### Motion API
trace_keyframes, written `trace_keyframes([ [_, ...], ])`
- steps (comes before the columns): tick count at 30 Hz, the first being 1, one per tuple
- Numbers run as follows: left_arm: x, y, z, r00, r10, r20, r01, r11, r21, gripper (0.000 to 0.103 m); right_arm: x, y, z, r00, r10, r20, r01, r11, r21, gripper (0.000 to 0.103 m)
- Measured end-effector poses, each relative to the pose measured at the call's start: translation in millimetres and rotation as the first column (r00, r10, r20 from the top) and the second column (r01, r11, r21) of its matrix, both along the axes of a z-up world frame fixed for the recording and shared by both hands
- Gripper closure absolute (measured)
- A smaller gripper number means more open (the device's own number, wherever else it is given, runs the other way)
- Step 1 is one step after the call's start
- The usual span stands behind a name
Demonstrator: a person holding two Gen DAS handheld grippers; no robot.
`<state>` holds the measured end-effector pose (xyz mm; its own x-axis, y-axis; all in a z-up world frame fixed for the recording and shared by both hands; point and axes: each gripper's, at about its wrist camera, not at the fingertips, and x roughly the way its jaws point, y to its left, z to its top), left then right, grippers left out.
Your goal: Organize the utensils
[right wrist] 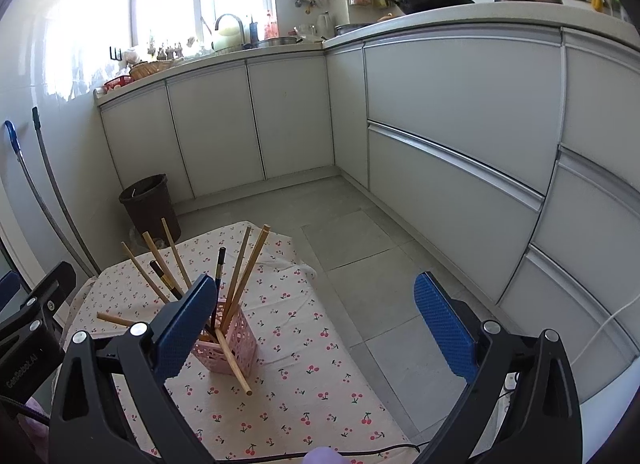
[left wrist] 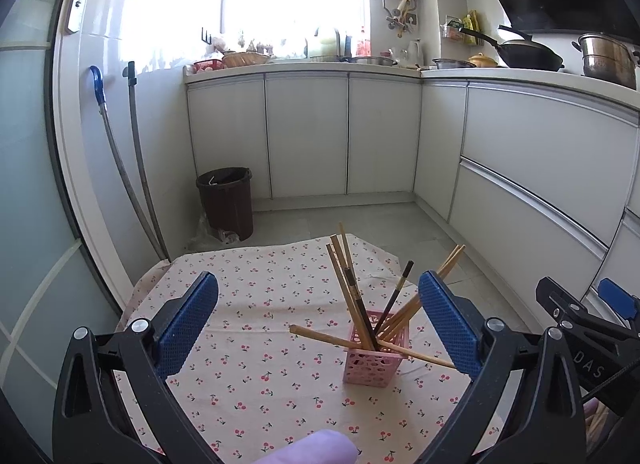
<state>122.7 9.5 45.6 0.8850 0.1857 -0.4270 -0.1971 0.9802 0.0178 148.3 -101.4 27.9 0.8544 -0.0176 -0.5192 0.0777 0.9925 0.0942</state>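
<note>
A pink lattice holder stands on the cherry-print cloth and holds several wooden chopsticks and dark ones, fanned outward. One wooden chopstick lies across the holder's rim. My left gripper is open and empty, held above the cloth with the holder between its fingers and nearer the right one. In the right wrist view the holder sits behind the left finger. My right gripper is open and empty, to the right of the holder.
A dark brown bin stands on the floor beyond the cloth. White cabinets run along the back and right. Two mop handles lean on the left wall. The right gripper's body shows at the left view's right edge.
</note>
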Motion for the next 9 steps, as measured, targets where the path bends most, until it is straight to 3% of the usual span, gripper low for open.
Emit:
trace_keyframes([
  [9,2.2,2.1,-2.1,1.000,0.000,-0.012,0.000,1.000,-0.003,0.007,0.8,-0.7,-1.8,1.000,0.001,-0.009,-0.001,1.000,0.008,0.007],
])
